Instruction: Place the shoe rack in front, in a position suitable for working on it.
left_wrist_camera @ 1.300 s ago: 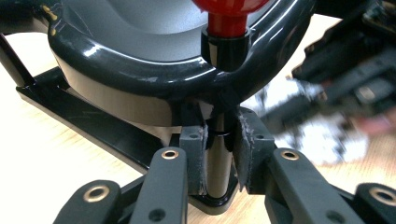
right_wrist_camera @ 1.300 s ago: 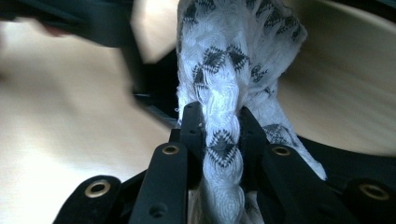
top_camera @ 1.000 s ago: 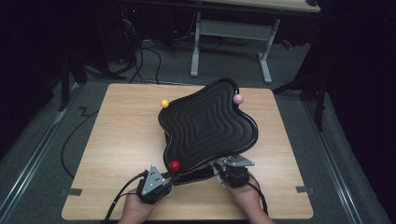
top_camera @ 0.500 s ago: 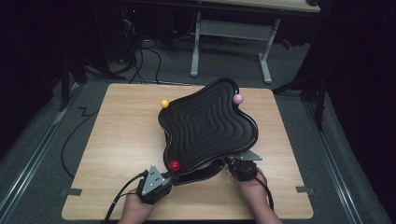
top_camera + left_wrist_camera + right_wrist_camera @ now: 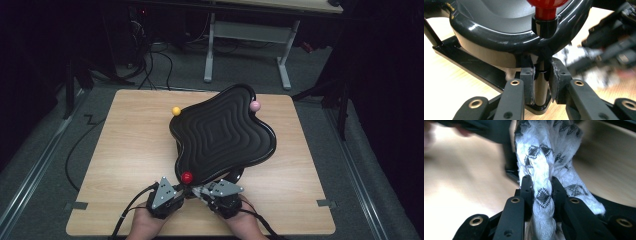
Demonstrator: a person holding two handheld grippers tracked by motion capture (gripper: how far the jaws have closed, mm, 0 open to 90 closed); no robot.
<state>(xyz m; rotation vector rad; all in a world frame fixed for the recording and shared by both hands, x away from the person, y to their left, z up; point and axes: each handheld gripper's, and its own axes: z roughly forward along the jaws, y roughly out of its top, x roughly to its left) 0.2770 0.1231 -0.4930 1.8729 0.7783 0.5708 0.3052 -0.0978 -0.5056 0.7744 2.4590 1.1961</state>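
Now, change: right tongs (image 5: 200, 191) sit closer in toward the red knob (image 5: 187, 177) than half a second ago, when they were out nearer the tray's right foot; left tongs (image 5: 178, 189) about where they were; tray and the far knobs unmoved.
Worktop: light wood worktop (image 5: 125, 150), tray right of centre, bare wood on the left half and along the right edge.
Tray: black glossy wavy-edged tray (image 5: 220, 135) with stepped concentric ridges, raised on a dark stand (image 5: 461, 60); near lobe reaches close to the front edge of the worktop.
Knobs: yellow knob (image 5: 176, 111) at the tray's left rim, pink knob (image 5: 255, 105) at the far right rim, red knob on the near rim just ahead of both tongs.
Rope: white braided rope (image 5: 541, 170) with black diamond flecks, runs up from the right tongs toward the tray's underside; frayed end lies right of the jaws.
Left tongs: nearly closed around a pale upright post (image 5: 541, 87) under the red knob's black collar; pads touch its sides.
Right tongs: closed down on the rope, braid pinched between the pads.
Hands: both hands come in at the bottom edge, side by side, nearly touching.
Room: little gap between the two tongs; open wood to either side of them.
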